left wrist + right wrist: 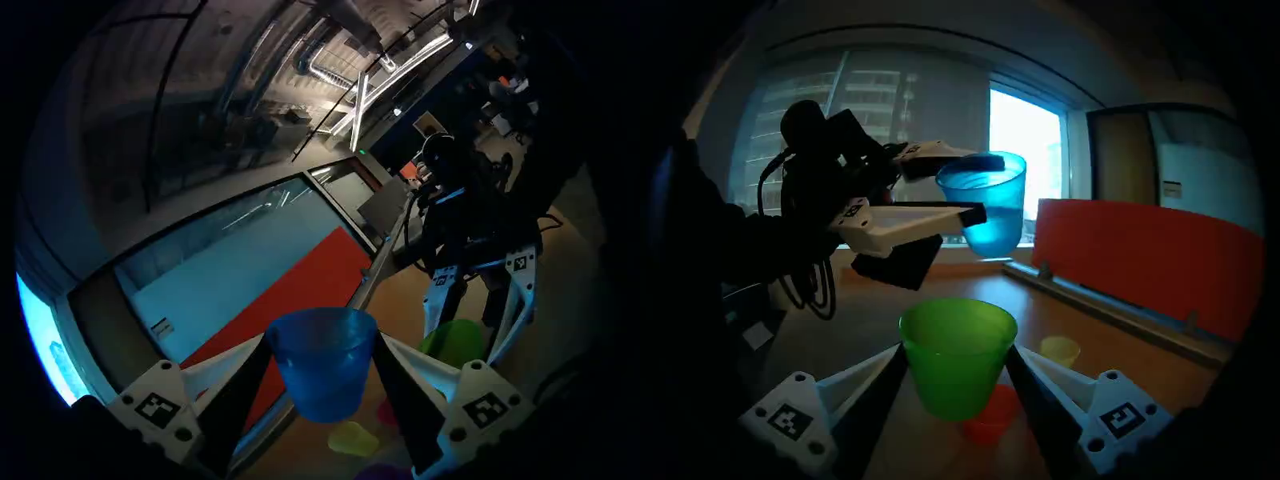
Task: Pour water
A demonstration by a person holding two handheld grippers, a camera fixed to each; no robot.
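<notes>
Blue translucent plastic cup (322,364) sits in the left gripper view, clamped on both sides by the jaws of the left gripper (322,344) and held in the air above the edge of the wooden worktop (404,300). Farther off, the right gripper (468,336) has its jaws on a green translucent plastic cup (454,340). A small yellow cup (353,438) stands on the worktop below, and a red panel (308,284) runs along the worktop's far side.

In the right gripper view, the green cup (958,356) is upright, pressed between the right gripper's (958,360) jaws just above the worktop. The left gripper (986,189) holds the blue cup (986,200) higher up and beyond it, in front of a bright window (1024,148). The blue cup's lower part looks deeper in colour; whether that is water I cannot tell. A small orange cup (992,414) shows beneath the green cup.
</notes>
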